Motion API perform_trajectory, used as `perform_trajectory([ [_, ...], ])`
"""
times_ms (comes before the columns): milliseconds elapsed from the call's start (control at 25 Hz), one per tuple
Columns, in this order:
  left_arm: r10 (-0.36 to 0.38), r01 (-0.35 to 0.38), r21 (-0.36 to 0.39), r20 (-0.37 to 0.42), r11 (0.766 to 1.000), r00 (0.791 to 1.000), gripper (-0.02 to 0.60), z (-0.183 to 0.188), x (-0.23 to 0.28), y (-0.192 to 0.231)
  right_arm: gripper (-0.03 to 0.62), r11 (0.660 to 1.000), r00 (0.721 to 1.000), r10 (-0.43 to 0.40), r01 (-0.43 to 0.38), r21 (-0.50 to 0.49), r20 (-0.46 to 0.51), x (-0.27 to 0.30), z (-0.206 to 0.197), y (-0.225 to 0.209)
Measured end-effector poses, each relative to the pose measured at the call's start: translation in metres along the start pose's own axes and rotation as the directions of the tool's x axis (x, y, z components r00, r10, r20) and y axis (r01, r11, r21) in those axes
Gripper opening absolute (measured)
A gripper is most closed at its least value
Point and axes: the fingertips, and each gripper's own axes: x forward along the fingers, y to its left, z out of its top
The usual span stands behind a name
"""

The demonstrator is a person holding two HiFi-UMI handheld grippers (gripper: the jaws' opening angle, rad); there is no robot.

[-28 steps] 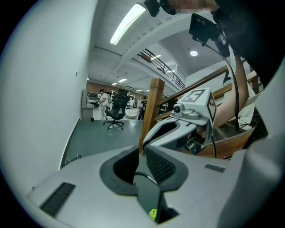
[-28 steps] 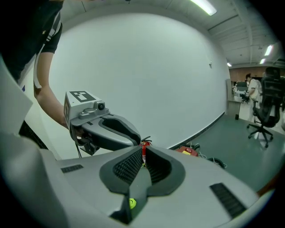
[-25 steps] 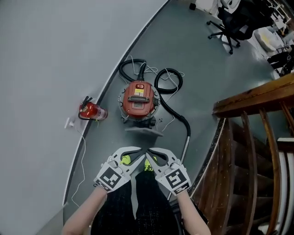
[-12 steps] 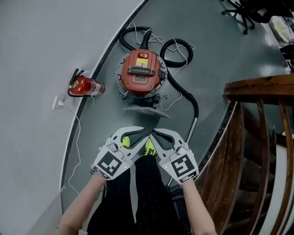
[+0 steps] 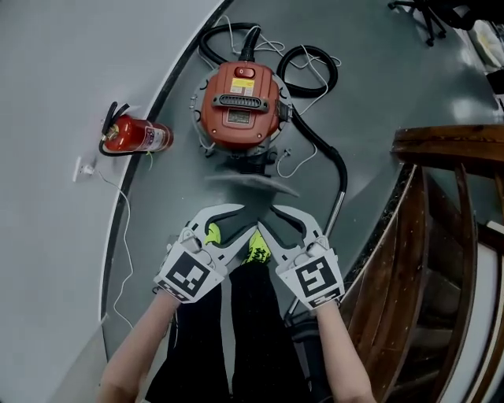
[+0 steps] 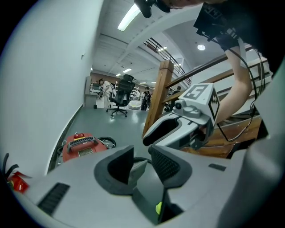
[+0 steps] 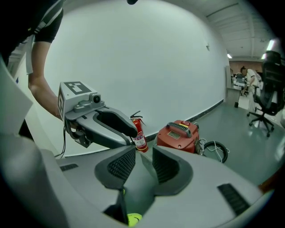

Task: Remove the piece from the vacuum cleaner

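**A:** On the floor at twelve o'clock from the grippers, what stands there?

**B:** A red canister vacuum cleaner (image 5: pixel 240 106), upright on smooth grey-green flooring (image 5: pixel 378 79). Its black hose (image 5: pixel 315 75) loops behind it at one o'clock, then runs down towards four o'clock into a metal wand (image 5: pixel 335 220). A blurred grey shape (image 5: pixel 248 185) lies just in front of the body; I cannot tell what it is.

**A:** And the room around it?

**B:** A pale curved wall (image 5: pixel 63 71) sweeps from seven o'clock up to twelve. A red fire extinguisher (image 5: pixel 130 135) lies at its foot, at ten o'clock, and a thin white cable (image 5: pixel 127 244) trails along the wall's base. At three o'clock a dark wooden stair railing (image 5: pixel 449 146) follows the floor's curve. An office chair (image 5: pixel 429 20) sits far off at one o'clock. The left gripper view shows ceiling strip lights (image 6: pixel 130 17) over that far end.

**A:** The grippers?

**B:** They are side by side at six o'clock, above the person's dark trousers (image 5: pixel 252 338) and yellow-green shoes (image 5: pixel 213 234). The left gripper (image 5: pixel 232 227) is released: its jaws have just been opening and nothing sits between them. The right gripper (image 5: pixel 272 224) is the same, with its jaws parted on empty air. Both are well apart from the vacuum cleaner.
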Motion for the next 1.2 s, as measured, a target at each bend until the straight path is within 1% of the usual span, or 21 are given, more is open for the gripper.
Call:
perform_trajectory([
  [200,-0.009,0.009,-0.014,-0.041,1.0,0.999,0.151,-0.025,0.014,0.011,0.14,1.0,0.999,0.003,-0.004,-0.015,-0.049,0.017,-0.023,-0.009],
  [320,-0.015,0.015,-0.006,-0.068,1.0,0.998,0.177,-0.037,0.024,0.019,0.156,1.0,0.997,0.003,-0.005,-0.026,-0.077,0.028,-0.034,-0.017],
  [480,-0.021,0.022,0.011,-0.102,1.0,0.995,0.197,-0.052,0.037,0.028,0.18,0.999,0.994,-0.011,0.005,-0.048,-0.11,0.039,-0.046,-0.029],
  [560,-0.014,0.017,0.028,-0.116,0.999,0.993,0.211,-0.059,0.044,0.034,0.191,0.998,0.992,-0.018,0.011,-0.058,-0.125,0.045,-0.052,-0.035],
  [640,-0.001,0.011,0.07,-0.133,0.998,0.991,0.237,-0.064,0.05,0.039,0.205,0.998,0.989,-0.022,0.012,-0.069,-0.147,0.051,-0.059,-0.04],
  [720,0.003,0.012,0.102,-0.149,0.995,0.989,0.244,-0.07,0.057,0.042,0.21,0.997,0.986,-0.025,0.011,-0.08,-0.167,0.056,-0.066,-0.045],
  [920,0.008,0.014,0.124,-0.178,0.992,0.984,0.257,-0.085,0.067,0.049,0.23,0.995,0.977,-0.027,0.006,-0.1,-0.21,0.068,-0.08,-0.053],
  [1000,0.015,0.01,0.129,-0.191,0.992,0.981,0.278,-0.092,0.072,0.052,0.236,0.992,0.972,-0.032,0.002,-0.128,-0.234,0.073,-0.085,-0.056],
  [1120,0.014,0.014,0.13,-0.214,0.991,0.977,0.291,-0.102,0.079,0.056,0.238,0.986,0.961,-0.034,-0.012,-0.164,-0.273,0.08,-0.093,-0.059],
  [1200,0.017,0.018,0.148,-0.233,0.989,0.972,0.296,-0.107,0.082,0.058,0.238,0.982,0.954,-0.034,-0.023,-0.187,-0.296,0.084,-0.097,-0.06],
])
